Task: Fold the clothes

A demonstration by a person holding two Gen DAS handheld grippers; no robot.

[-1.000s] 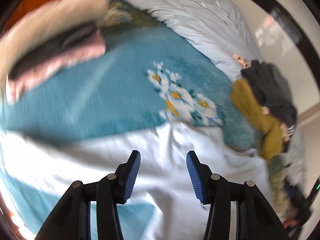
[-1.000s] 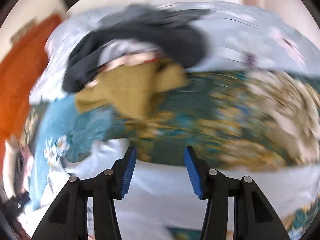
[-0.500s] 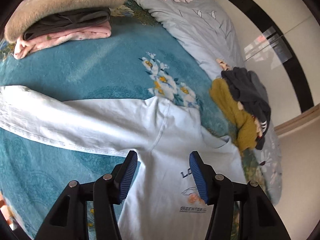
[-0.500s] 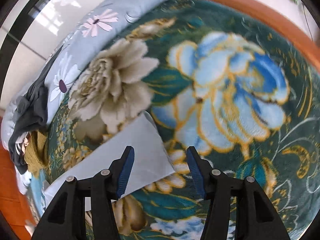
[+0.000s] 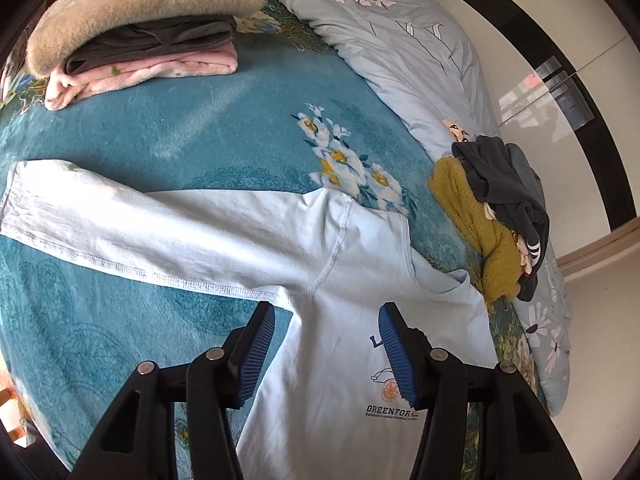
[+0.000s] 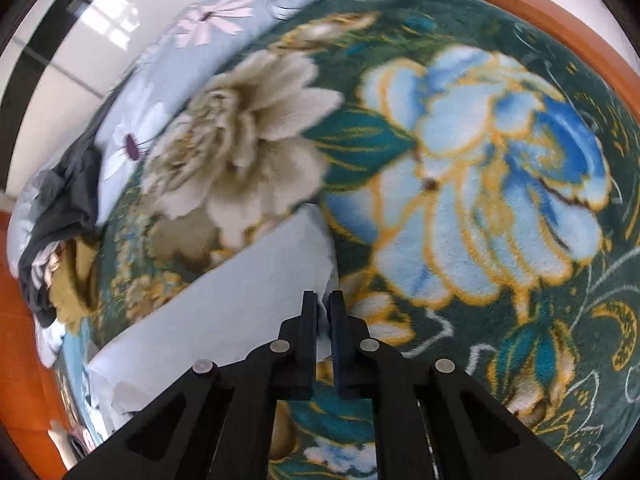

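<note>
Left wrist view: a pale blue long-sleeved shirt (image 5: 328, 280) lies flat, front up, on a teal floral blanket (image 5: 192, 128), one sleeve (image 5: 132, 224) stretched out to the left. Printed text and a small orange graphic show on the chest. The left gripper (image 5: 326, 350) hovers over the shirt near the armpit seam, its jaws spread wide with nothing between them; the blue ribbed pads (image 5: 258, 354) face each other across bare cloth. At upper left stands a folded stack (image 5: 140, 40): a grey-beige fleece on top, a dark grey garment in the middle, a pink one beneath. At right, an unfolded heap (image 5: 496, 216) of mustard and dark grey clothes rests at the blanket's edge, against a light blue quilt (image 5: 400, 52) printed with daisies.

Right wrist view: the right gripper (image 6: 323, 316) has its jaws pressed nearly together, pinching the end of the shirt's other sleeve (image 6: 240, 300). This sleeve runs back to the lower left over a dark green part of the blanket (image 6: 460, 184) bearing large cream and blue flowers. The heap (image 6: 60, 232) appears at the left edge, partly blurred. An orange-brown wooden bed rim (image 6: 560, 20) curves along the upper right.
</note>
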